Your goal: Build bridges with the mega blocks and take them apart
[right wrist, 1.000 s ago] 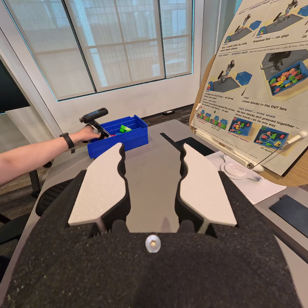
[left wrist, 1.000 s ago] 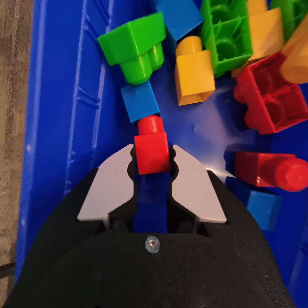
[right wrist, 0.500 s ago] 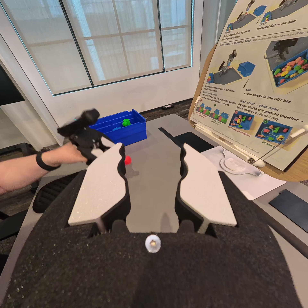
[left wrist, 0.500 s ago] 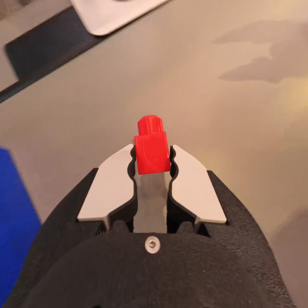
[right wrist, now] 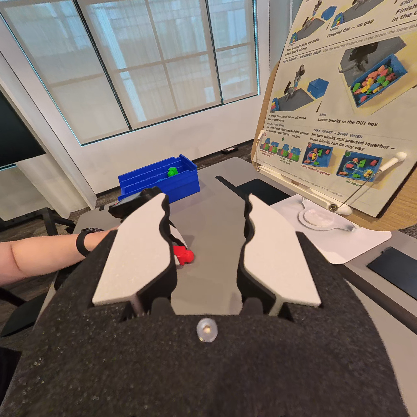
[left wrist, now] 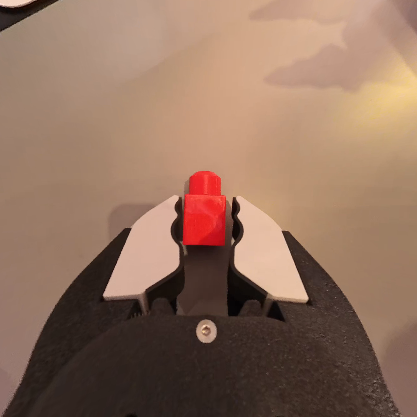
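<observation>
In the middle of the frame, the small red block [left wrist: 204, 222] lies on the gray table [left wrist: 135, 112] between the loosened fingers of the left gripper [left wrist: 205, 220], while the right gripper [right wrist: 206, 225] is wide open and holds nothing.
</observation>
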`<state>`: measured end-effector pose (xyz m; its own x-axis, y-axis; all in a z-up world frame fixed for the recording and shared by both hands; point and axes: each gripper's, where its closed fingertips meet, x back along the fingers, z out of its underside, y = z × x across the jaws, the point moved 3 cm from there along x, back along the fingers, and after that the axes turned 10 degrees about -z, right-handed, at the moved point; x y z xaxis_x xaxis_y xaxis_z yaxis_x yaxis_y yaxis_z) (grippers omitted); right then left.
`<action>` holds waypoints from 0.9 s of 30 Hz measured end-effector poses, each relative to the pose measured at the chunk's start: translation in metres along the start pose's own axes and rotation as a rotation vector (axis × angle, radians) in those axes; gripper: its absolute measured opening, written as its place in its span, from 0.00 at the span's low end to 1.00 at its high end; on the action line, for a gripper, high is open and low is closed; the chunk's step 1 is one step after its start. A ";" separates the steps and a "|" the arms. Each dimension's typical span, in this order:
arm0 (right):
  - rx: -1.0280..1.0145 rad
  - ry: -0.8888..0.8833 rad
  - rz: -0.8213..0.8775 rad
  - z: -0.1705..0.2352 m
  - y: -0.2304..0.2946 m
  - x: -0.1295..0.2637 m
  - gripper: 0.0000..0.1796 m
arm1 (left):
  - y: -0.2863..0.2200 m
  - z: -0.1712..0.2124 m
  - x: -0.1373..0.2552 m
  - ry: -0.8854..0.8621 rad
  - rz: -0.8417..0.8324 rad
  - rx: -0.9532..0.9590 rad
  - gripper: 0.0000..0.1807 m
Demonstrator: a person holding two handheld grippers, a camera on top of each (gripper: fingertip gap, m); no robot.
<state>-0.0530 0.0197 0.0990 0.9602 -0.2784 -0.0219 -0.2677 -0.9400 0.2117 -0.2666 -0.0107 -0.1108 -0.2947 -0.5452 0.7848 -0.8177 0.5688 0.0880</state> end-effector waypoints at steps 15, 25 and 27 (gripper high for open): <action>-0.001 -0.020 0.056 -0.002 -0.009 0.010 0.35 | 0.232 0.071 0.200 -0.054 -0.504 0.422 0.28; -0.024 0.045 -0.009 0.013 -0.004 -0.015 0.35 | 0.351 0.161 0.152 0.141 -0.523 0.808 0.32; -0.026 0.048 -0.006 0.014 -0.005 -0.014 0.35 | 0.357 0.162 0.144 0.139 -0.530 0.845 0.32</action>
<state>-0.0664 0.0258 0.0850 0.9647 -0.2624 0.0236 -0.2604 -0.9360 0.2369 -0.6813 0.0138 -0.0655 0.2253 -0.4940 0.8398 -0.9251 -0.3788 0.0254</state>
